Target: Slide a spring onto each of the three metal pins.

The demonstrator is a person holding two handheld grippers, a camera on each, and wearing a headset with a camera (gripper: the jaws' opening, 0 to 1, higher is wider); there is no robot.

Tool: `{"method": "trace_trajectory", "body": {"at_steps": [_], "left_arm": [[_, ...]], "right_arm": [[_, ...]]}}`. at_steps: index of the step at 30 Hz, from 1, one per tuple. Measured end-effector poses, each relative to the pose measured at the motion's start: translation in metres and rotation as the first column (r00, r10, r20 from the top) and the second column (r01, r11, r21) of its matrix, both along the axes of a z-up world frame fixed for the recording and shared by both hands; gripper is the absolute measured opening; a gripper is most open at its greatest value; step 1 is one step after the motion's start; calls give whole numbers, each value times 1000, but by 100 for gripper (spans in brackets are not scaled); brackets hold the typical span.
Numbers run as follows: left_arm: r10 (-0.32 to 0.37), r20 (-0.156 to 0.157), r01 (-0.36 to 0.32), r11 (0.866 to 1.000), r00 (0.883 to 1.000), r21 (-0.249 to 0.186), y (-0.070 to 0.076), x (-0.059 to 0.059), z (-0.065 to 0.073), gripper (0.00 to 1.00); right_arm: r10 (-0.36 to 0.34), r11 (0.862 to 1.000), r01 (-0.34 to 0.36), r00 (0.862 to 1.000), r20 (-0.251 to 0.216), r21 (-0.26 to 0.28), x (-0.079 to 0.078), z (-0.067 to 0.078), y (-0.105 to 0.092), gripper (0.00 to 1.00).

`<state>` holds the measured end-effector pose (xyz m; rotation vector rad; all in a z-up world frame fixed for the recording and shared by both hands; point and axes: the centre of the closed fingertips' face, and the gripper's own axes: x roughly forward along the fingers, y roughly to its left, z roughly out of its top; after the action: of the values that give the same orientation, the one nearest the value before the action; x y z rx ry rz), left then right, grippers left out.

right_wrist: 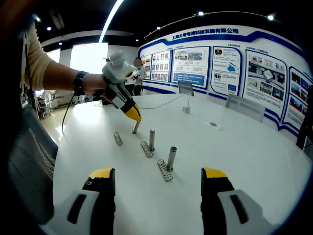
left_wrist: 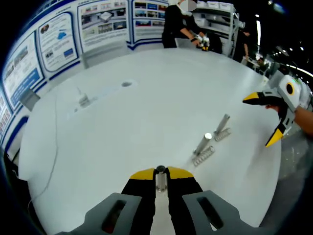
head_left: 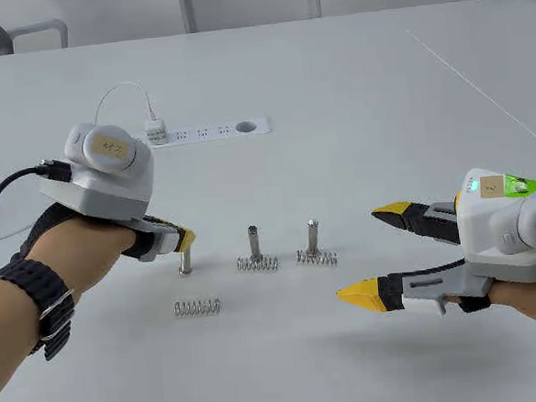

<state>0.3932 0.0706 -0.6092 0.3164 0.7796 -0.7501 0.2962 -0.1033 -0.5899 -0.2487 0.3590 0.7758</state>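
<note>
**Head view.** The yellow-tipped left gripper [head_left: 184, 237] is clenched on the top of the leftmost short silver metal pin [head_left: 185, 262], which stands upright on the white tabletop [head_left: 354, 112]. The middle pin [head_left: 253, 241] and the rightmost pin [head_left: 313, 235] stand free. A small coiled wire spring lies on its side at the foot of each, the middle spring [head_left: 258, 263] and the right spring [head_left: 317, 256]. A loose third spring [head_left: 197, 307] lies alone nearer the person. The right gripper [head_left: 375, 251] hangs released and empty, jaws wide, to the right of the row.

**Left gripper view.** The jaws meet around the head of the leftmost pin [left_wrist: 160, 177]. The other two pins and their springs lie beyond it.

**Right gripper view.** This gripper's own jaws stand apart with nothing between them. All three springs lie flat, and none is on a pin.

**Handling.** The springs look light, thin and springy. They would likely roll, or shoot out of a hard pinch. A gentle hold across the coils near the middle seems best, since it leaves one end open for the pin. The pins look stiff and smooth and could tip over. A grip on a pin's top would block a spring's way on.
</note>
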Motion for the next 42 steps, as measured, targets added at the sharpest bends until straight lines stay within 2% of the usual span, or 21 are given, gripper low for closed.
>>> {"method": "trace_trajectory", "body": {"at_steps": [12,26,42], "left_arm": [[29,33,-27,998,999,-50,7,-5,1,7],[69,98,-55,989,993,-136,12,-10,2,7],[79,176,-45,981,981,-187,13,-11,4,7]], "right_arm": [[4,1000,-4,1000,-2,-1,-1,0,2,73],[7,1000,-7,1000,-9,-4,-3,-3,4,73],[7,1000,-7,1000,-12,-4,-3,-4,4,73]]}}
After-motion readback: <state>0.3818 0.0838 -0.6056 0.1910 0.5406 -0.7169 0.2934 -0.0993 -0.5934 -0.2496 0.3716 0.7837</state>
